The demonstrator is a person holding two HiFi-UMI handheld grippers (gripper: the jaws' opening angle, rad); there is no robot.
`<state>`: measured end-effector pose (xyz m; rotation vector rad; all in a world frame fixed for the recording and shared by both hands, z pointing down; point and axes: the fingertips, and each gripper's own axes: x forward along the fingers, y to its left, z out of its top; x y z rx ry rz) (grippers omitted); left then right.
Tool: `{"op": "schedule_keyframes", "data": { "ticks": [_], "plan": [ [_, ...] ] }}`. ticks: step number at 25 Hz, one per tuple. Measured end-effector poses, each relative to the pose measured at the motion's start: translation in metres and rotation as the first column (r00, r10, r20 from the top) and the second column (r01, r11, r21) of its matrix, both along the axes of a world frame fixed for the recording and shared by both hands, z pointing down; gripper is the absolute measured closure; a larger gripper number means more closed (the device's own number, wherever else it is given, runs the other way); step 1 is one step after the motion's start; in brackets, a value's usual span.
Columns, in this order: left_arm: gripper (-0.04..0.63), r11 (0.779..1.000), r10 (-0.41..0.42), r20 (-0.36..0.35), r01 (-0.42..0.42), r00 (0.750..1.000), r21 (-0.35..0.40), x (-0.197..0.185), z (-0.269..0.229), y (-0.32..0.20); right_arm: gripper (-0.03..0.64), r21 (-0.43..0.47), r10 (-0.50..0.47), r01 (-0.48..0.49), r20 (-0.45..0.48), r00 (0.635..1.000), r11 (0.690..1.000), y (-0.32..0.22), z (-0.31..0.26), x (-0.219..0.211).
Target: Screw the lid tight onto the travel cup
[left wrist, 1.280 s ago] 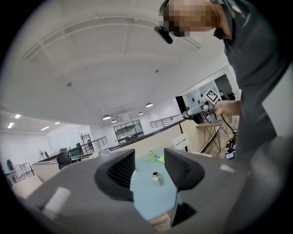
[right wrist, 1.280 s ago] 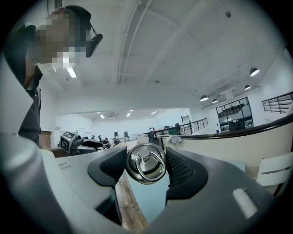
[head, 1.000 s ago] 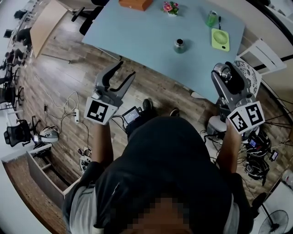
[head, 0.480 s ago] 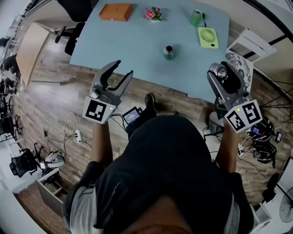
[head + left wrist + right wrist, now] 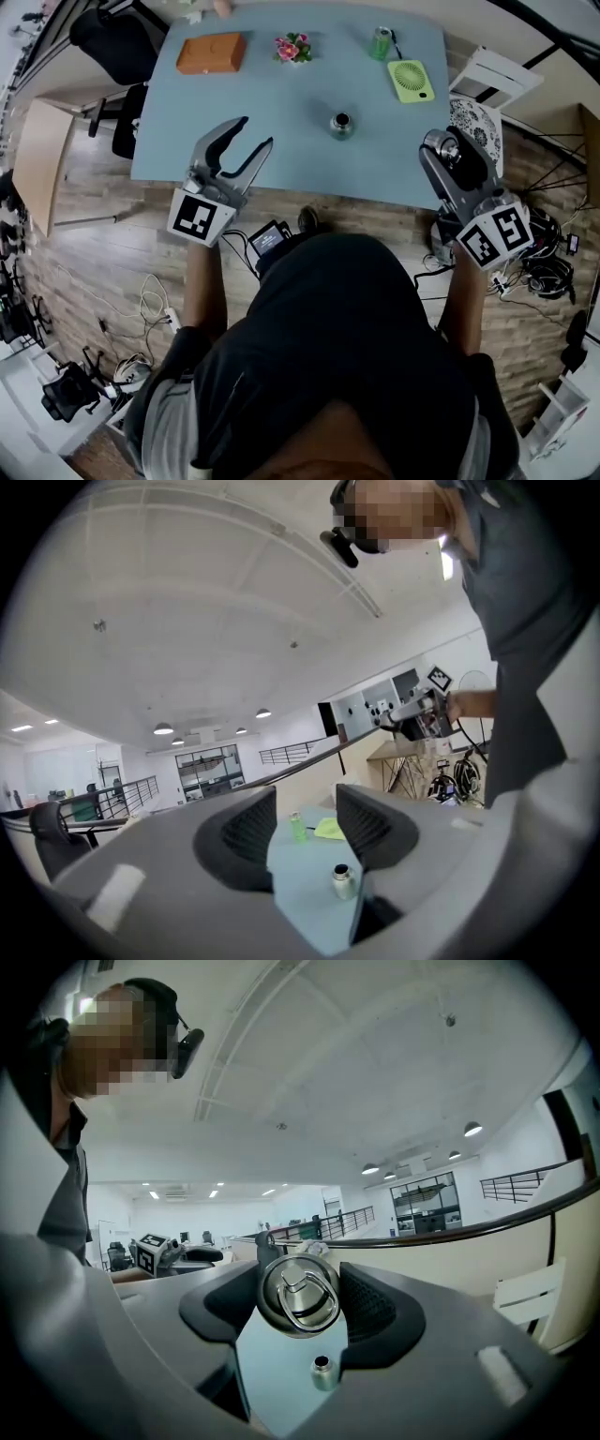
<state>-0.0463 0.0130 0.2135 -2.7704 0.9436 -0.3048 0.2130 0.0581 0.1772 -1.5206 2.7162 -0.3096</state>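
- Nearest me, at the bottom of the head view, is the person's dark top [image 5: 347, 356], with both arms reaching up the frame.
- My left claw [image 5: 255, 134], centre left, is spread, with nothing between its jaws. In its own view I see only bare table through the gap.
- My right claw [image 5: 452, 155], centre right, pinches the round metal lid [image 5: 300, 1295] by its rim, with the ring handle facing the camera. It hangs just off the table's right edge.
- Beyond both claws lies the pale blue table [image 5: 281, 112].
- The cup [image 5: 341, 124] stands upright and open-mouthed near the table's middle, upper centre of the frame. It is well apart from both claws and sits between them across the picture.
- Farther up, near the far edge, an orange box [image 5: 211, 52] sits at the upper left. To its right come a small bunch of flowers [image 5: 293, 47], a green bottle [image 5: 380, 42] and a green fan [image 5: 411, 81] lying flat.
- A white chair [image 5: 495, 77] stands at the upper right, past the table's corner.
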Motion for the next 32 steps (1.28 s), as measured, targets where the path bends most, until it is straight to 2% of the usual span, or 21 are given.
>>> {"op": "schedule_keyframes", "data": {
  "ticks": [11, 16, 24, 28, 32],
  "plan": [
    [0.344, 0.987, 0.153, -0.042, -0.155, 0.987, -0.033, -0.01, 0.021, -0.048, 0.351, -0.025, 0.139, -0.14, -0.022, 0.99, 0.99, -0.014, 0.008, -0.027],
    [0.344, 0.976, 0.209, -0.054, -0.212, 0.976, -0.054, -0.013, 0.035, -0.059, 0.351, -0.041, 0.169, -0.171, -0.038, 0.985, 0.984, -0.022, 0.01, -0.042],
    [0.344, 0.955, 0.277, -0.073, -0.283, 0.958, -0.089, 0.008, 0.062, -0.064, 0.351, -0.083, 0.146, -0.149, -0.045, 0.988, 0.985, -0.041, 0.025, -0.054],
    [0.344, 0.95, 0.279, -0.083, -0.288, 0.957, -0.123, 0.018, 0.072, -0.065, 0.351, -0.106, 0.117, -0.12, -0.038, 0.992, 0.987, -0.053, 0.036, -0.056],
    [0.337, 0.947, 0.299, -0.073, -0.305, 0.952, -0.097, 0.03, 0.092, -0.07, 0.351, -0.127, 0.072, -0.076, -0.035, 0.997, 0.989, -0.069, 0.052, -0.058]
  ]
}}
